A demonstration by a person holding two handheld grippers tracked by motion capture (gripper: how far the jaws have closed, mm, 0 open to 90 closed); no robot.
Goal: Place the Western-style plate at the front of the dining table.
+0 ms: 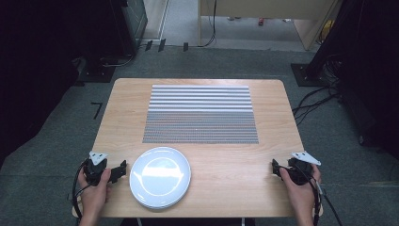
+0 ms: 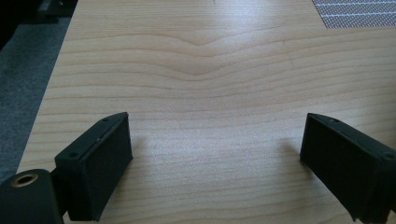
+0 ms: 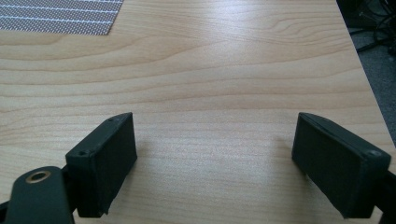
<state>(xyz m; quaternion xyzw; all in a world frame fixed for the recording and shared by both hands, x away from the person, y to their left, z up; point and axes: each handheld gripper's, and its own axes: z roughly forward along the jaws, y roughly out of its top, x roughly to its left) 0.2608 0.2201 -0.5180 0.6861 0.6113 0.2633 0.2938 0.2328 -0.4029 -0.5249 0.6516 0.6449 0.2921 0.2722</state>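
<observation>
Hands at the table's near edge: the left gripper, jaws spread and empty, rests just beside the white plate, which lies to its right; the right gripper, also spread wide, sits well apart on bare table

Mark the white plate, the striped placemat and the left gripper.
white plate (image 1: 160, 176), high view, on its centre.
striped placemat (image 1: 201, 114), high view, on its middle.
left gripper (image 1: 123, 168), high view, between its jaw tips.
</observation>
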